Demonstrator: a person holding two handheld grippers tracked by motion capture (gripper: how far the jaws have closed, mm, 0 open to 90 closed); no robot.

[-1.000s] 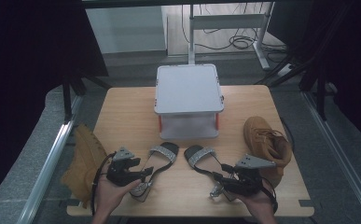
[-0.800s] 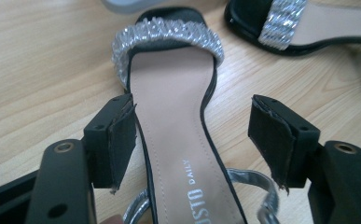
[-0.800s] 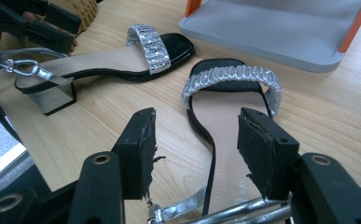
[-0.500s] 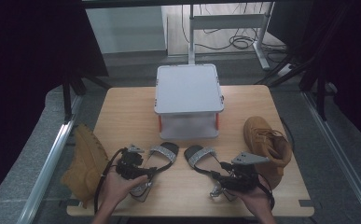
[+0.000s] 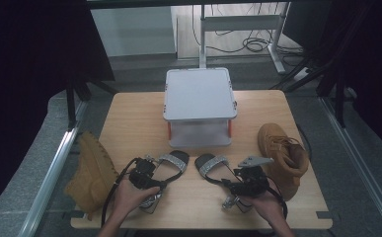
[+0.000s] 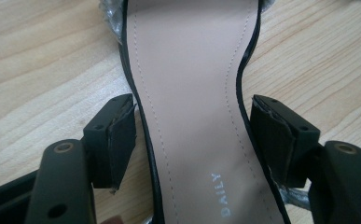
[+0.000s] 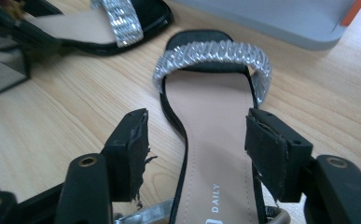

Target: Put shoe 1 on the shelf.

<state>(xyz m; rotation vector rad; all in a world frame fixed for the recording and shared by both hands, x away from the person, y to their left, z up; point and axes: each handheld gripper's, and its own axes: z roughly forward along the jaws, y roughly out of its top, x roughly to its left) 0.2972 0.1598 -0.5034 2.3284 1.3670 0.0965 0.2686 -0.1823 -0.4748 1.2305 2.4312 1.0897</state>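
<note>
- Two grippers work at the near edge of the wooden table (image 5: 129,123), each set over one sandal of a pair.
- Our left gripper (image 6: 192,140) has its jaws spread wide, one on each side of the waist of the left sandal (image 6: 192,93); a small gap shows between each pad and the sole's edge, so nothing is clamped.
- Our right gripper (image 7: 197,149) is likewise wide, its jaws straddling the insole of the right sandal (image 7: 211,135) without touching it as far as we can see.
- Both sandals lie flat on the table, toes pointing away from us, glittery silver straps across the front; in the high view the left sandal (image 5: 166,170) and right sandal (image 5: 218,170) sit near each other, toes angled slightly inward.
- Just beyond the toes stands a grey lidded storage box (image 5: 199,106) with orange latches, close enough to block any push forward.
- A tan boot (image 5: 282,155) stands just right of the right gripper (image 5: 245,185), near the table's right edge.
- Another tan boot (image 5: 92,173) lies left of the left gripper (image 5: 146,177), hanging over the table's left edge.
</note>
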